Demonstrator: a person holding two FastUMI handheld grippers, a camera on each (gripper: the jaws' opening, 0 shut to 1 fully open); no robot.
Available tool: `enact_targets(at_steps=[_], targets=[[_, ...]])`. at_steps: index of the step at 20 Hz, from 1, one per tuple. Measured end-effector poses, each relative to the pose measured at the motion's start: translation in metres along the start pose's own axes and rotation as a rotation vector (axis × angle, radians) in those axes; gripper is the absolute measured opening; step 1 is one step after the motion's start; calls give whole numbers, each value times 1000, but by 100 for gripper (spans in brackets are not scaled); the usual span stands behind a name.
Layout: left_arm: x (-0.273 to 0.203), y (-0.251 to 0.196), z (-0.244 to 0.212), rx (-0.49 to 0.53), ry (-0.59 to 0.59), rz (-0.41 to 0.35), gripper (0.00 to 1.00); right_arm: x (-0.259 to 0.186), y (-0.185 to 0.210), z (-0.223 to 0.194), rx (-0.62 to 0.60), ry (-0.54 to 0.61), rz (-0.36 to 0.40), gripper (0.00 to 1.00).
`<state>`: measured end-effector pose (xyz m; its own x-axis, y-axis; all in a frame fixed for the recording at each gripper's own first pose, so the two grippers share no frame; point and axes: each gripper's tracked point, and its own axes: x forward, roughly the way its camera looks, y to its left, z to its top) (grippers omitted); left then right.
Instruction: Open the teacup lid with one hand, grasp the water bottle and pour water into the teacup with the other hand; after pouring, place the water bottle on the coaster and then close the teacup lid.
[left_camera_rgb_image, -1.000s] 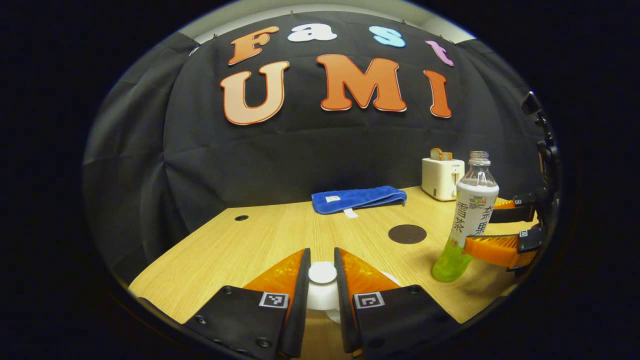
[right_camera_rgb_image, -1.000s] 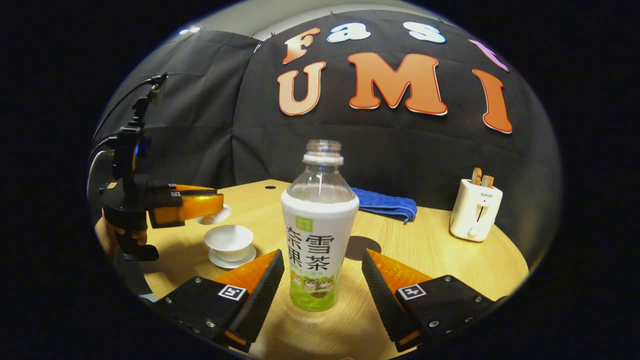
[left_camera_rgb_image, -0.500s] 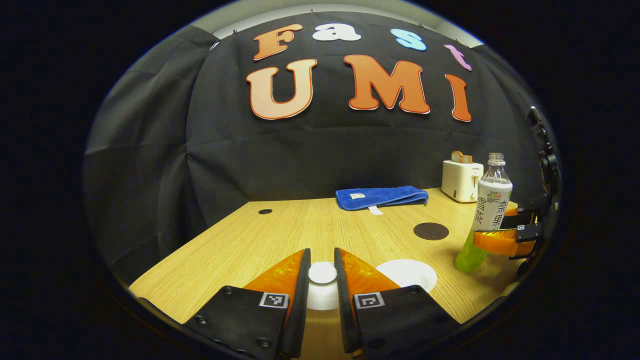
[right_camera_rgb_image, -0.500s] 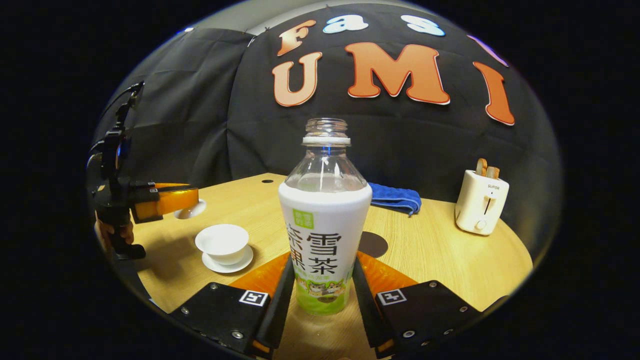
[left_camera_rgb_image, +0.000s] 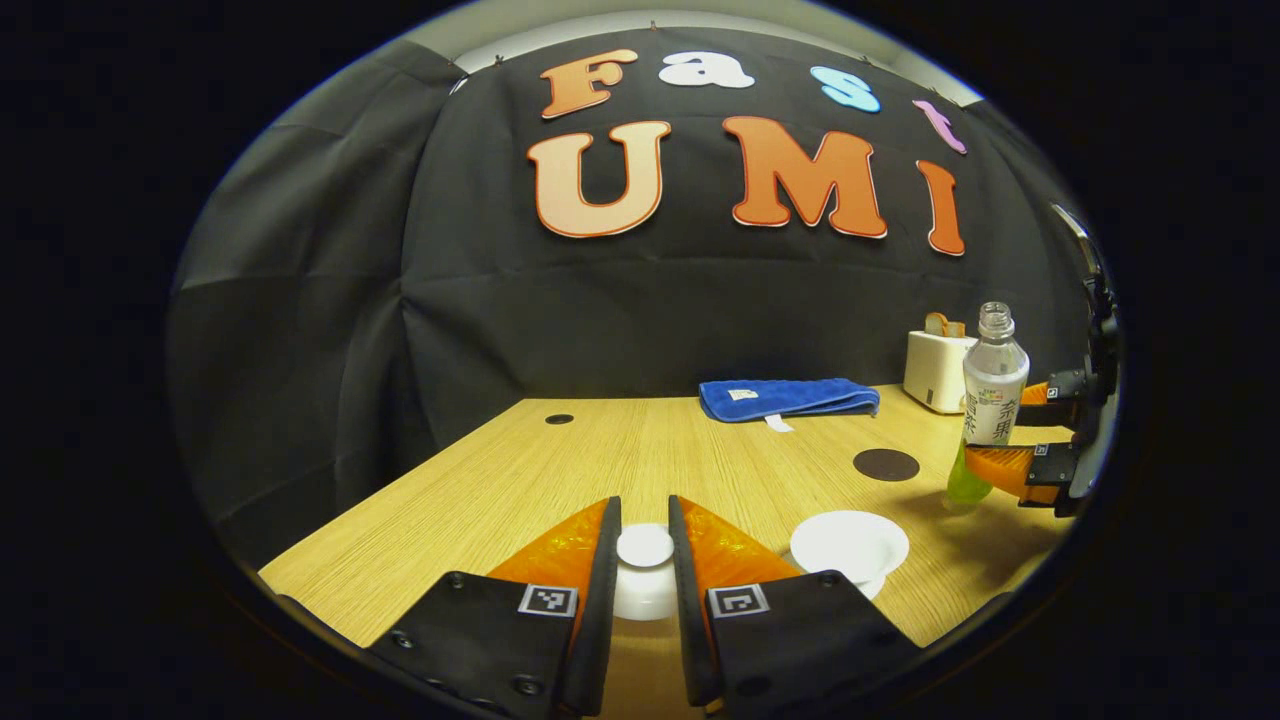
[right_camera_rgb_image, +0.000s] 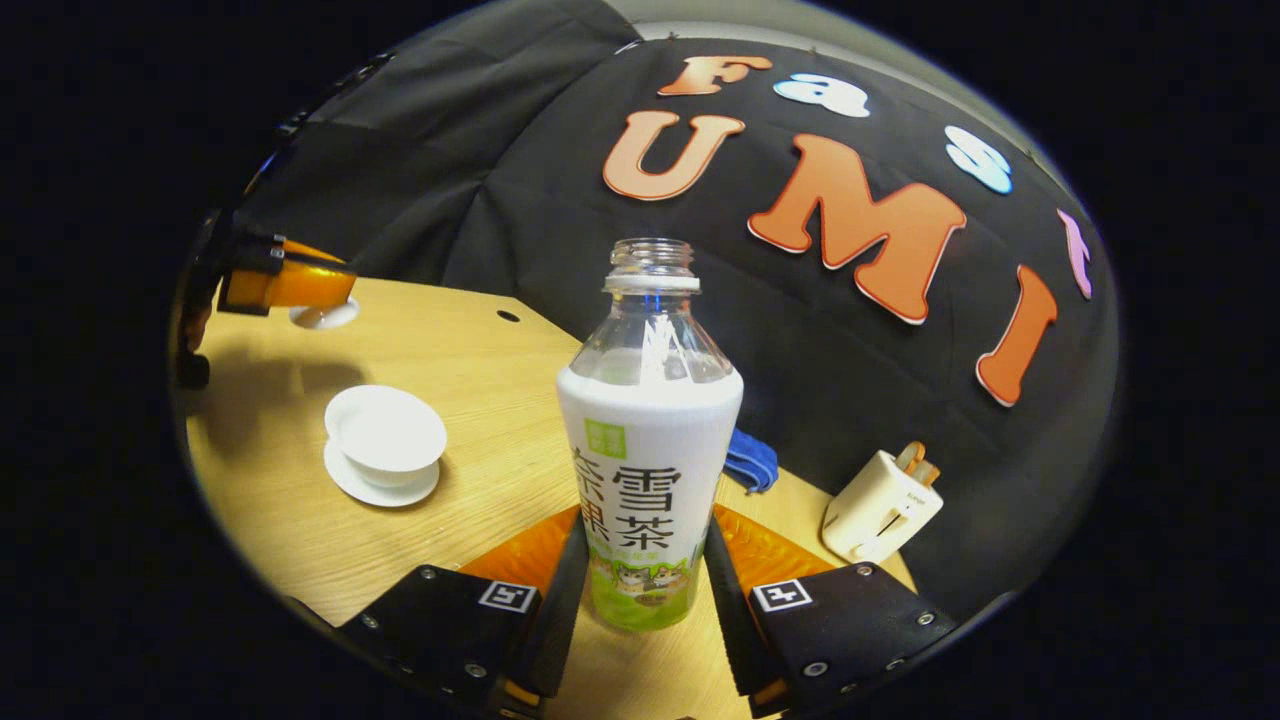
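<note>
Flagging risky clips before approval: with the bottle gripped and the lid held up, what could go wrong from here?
1. The right hand-held gripper clamps the water bottle low on its body; the uncapped bottle may swing or slip when tipped.
2. The teacup is small and shallow on its saucer, so the pour could splash onto the table.
3. The left hand-held gripper pinches only the lid knob; it might drop.

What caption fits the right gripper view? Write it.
Right tongs clamp the uncapped water bottle, tilted toward the open teacup.
</note>
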<state>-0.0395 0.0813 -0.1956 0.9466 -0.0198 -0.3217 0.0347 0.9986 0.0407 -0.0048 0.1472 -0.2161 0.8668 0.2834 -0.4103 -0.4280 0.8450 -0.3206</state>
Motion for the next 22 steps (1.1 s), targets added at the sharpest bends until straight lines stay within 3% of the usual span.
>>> enact_targets(at_steps=[4,8,12,22], targets=[[-3,13,-3,-5,-2,19,34,3,-4,11,-153,-18,-53,64],[-3,19,-9,-22,2,18,31,9,8,16,-341,-42,-49,64],[-4,26,-14,-25,4,25,34,20,11,7,-445,-12,-65,63],[-3,37,-23,-46,17,29,34,27,8,19,-763,-76,-184,63]])
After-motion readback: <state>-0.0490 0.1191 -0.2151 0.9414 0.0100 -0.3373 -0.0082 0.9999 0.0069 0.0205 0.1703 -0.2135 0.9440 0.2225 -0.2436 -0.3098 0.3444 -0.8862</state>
